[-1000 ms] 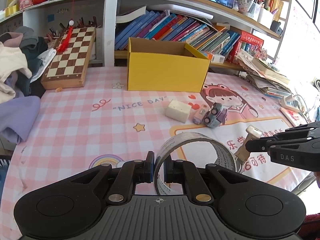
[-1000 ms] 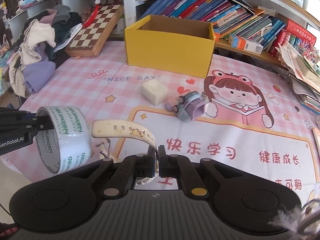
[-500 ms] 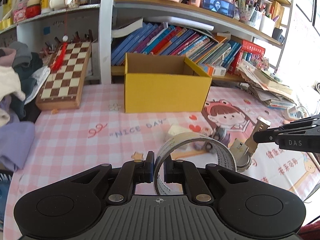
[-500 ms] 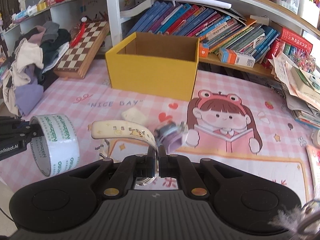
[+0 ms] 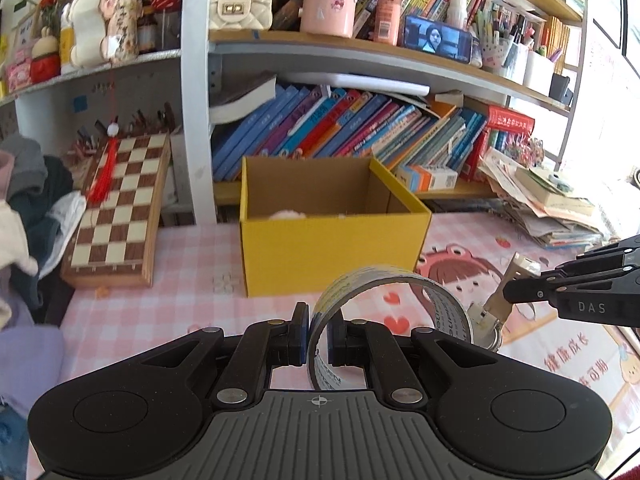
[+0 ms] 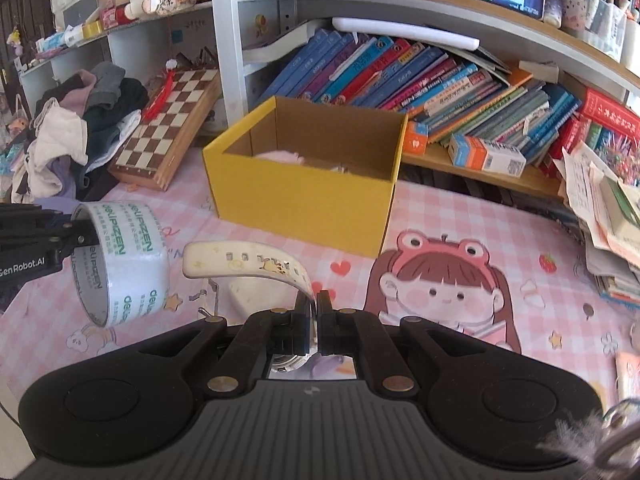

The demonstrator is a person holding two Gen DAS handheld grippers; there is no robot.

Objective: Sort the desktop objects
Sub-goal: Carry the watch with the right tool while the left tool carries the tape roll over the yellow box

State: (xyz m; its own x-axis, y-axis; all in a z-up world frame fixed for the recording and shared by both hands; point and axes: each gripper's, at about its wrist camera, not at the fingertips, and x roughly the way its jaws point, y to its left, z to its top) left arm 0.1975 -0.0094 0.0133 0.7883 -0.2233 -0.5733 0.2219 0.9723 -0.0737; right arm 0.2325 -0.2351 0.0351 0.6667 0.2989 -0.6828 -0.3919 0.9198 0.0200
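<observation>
Right gripper (image 6: 314,312), lower centre: jaws closed on the cream watch strap (image 6: 248,266), which arches up and left. Left gripper (image 6: 86,236), left edge: clamps the wall of a white tape roll (image 6: 124,264). Yellow box (image 6: 304,196), centre, open-topped, on the pink checked tablecloth (image 6: 460,216). Chessboard (image 6: 172,120), upper left, tilted. Books (image 6: 400,76) on the shelf behind.

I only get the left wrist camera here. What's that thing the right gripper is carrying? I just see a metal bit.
Observer: A cream watch. The right gripper is shut on its strap, which arches up ahead of it.
Operator: Anything on the table under it?
Observer: A cream block lies on the tablecloth below the strap, hidden from your view.
Operator: And the outside of my tape?
Observer: The tape roll carries green lettering around its outer face.
</observation>
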